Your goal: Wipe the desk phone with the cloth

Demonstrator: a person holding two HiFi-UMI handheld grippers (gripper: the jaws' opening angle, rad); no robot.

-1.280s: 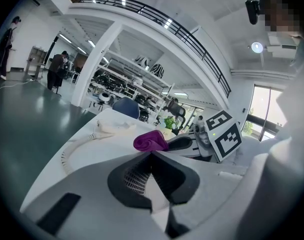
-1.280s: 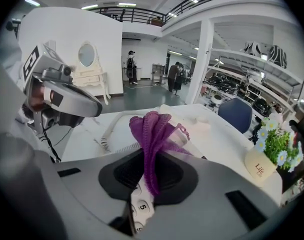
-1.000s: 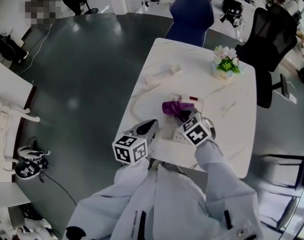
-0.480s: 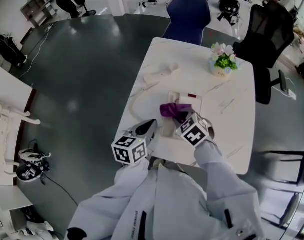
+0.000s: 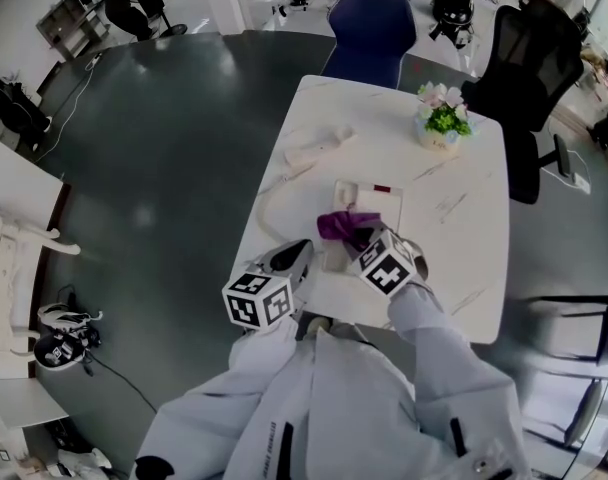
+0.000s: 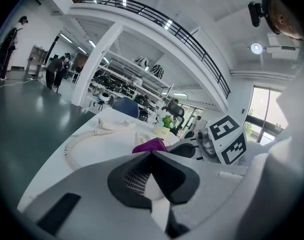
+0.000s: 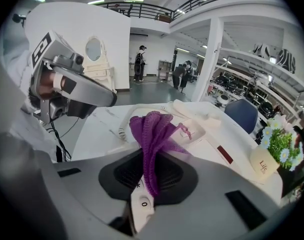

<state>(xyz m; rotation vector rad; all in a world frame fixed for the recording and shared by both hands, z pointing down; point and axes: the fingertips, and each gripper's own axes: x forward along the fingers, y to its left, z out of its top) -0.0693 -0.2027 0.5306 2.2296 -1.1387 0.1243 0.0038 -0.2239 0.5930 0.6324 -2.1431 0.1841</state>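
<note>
The white desk phone lies on the white table, its handset off the cradle at the far left, joined by a coiled cord. My right gripper is shut on a purple cloth that rests over the phone's near left part. In the right gripper view the cloth bunches up out of the right gripper, with the phone behind it. My left gripper hovers at the table's near left edge, shut with nothing in it.
A pot of flowers stands at the table's far right. A blue chair and a black office chair stand beyond the table. Dark floor lies to the left, with people far off.
The right gripper has drawn the cloth slightly nearer and leftward over the phone. The left gripper has stayed put.
</note>
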